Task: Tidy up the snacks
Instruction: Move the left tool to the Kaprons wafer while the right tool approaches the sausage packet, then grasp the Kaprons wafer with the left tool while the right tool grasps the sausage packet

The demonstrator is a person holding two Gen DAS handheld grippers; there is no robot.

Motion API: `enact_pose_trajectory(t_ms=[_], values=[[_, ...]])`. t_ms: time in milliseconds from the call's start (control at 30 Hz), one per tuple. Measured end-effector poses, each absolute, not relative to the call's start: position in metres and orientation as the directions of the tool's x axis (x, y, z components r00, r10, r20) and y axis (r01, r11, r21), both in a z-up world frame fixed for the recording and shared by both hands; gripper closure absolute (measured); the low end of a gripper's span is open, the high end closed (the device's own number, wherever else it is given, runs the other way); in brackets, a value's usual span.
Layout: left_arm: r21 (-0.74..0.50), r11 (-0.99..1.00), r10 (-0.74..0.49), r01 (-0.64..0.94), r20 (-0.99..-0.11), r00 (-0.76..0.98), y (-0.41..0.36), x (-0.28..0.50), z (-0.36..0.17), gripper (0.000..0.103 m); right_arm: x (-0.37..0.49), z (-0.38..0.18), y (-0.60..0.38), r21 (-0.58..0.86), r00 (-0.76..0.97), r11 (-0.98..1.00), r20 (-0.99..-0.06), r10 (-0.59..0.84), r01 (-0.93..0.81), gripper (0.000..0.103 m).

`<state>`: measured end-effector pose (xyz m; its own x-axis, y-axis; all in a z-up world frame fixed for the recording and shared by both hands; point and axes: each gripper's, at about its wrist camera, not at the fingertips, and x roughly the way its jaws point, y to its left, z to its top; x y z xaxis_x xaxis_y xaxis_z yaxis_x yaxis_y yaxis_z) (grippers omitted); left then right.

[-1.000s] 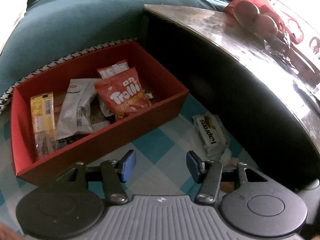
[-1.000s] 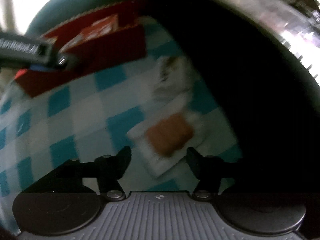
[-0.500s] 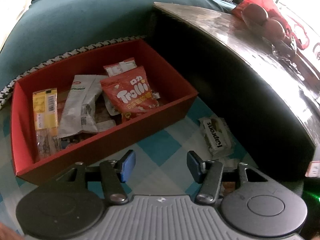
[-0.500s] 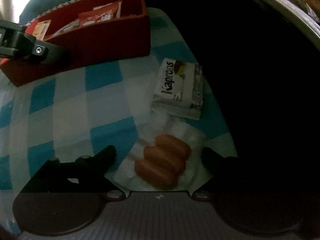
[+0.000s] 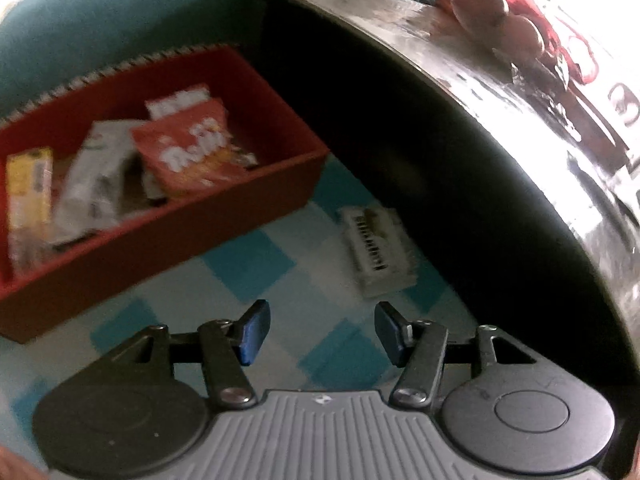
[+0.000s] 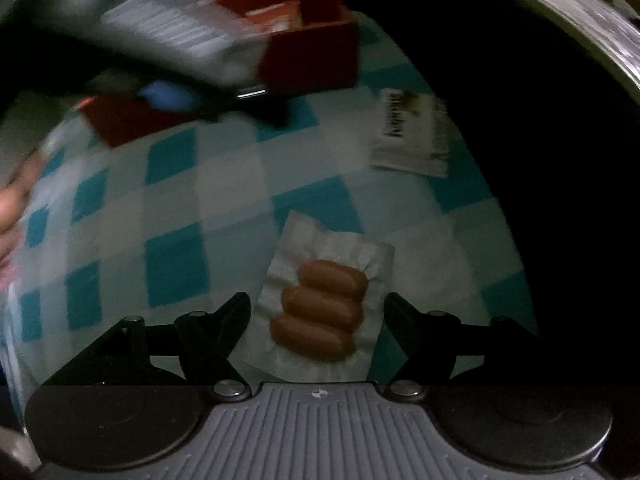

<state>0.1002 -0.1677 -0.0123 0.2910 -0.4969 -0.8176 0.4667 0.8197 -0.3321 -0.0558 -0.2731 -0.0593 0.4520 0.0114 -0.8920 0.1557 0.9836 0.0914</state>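
Note:
A red box (image 5: 168, 236) on the blue checked cloth holds several snack packs, among them a red Trolli bag (image 5: 188, 152). A white Kaprons pack (image 5: 376, 248) lies on the cloth to the box's right, just ahead of my open, empty left gripper (image 5: 320, 330). In the right wrist view my right gripper (image 6: 316, 312) is open, its fingers on either side of a clear pack of three sausages (image 6: 320, 308) lying on the cloth. The Kaprons pack (image 6: 408, 132) and the red box (image 6: 308, 56) lie farther off. The left gripper shows blurred at upper left.
A dark low table with a shiny top (image 5: 500, 92) curves along the right side, bearing red bags and round items. A teal cushion (image 5: 120, 20) lies behind the box. A hand (image 6: 12, 208) shows at the left edge.
My left gripper has moved right and closer to the Kaprons pack. My right gripper has narrowed its opening around the sausage pack. The left gripper now crosses the right wrist view.

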Motion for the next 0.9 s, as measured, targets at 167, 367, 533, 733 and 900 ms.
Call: enact_pose_trajectory(t_ms=[167, 367, 533, 733, 900], values=[[-0.349, 0.847, -0.474, 0.401, -0.838, 0.27, -0.206, 0.106, -0.026, 0.05, -0.07, -0.06, -0.26, 0.069, 0.454, 0.993, -0.891, 0.017, 0.098, 0.025], [-0.307, 0.864, -0.439, 0.4, -0.848, 0.297, -0.257, 0.111, -0.035, 0.048, -0.074, -0.061, -0.267, 0.124, 0.448, 0.989, -0.891, 0.077, 0.077, 0.024], [-0.215, 0.884, -0.371, 0.416, -0.863, 0.342, -0.285, 0.112, -0.05, 0.045, -0.076, -0.062, -0.271, 0.15, 0.441, 0.987, -0.891, 0.106, 0.064, 0.024], [-0.126, 0.873, -0.32, 0.471, -0.877, 0.358, -0.275, 0.103, -0.049, 0.049, -0.078, -0.062, -0.274, 0.156, 0.433, 0.986, -0.894, 0.118, 0.053, 0.024], [-0.069, 0.884, -0.261, 0.463, -0.894, 0.365, -0.216, 0.089, -0.044, 0.05, -0.073, -0.06, -0.276, 0.148, 0.446, 0.987, -0.889, 0.108, 0.056, 0.024]])
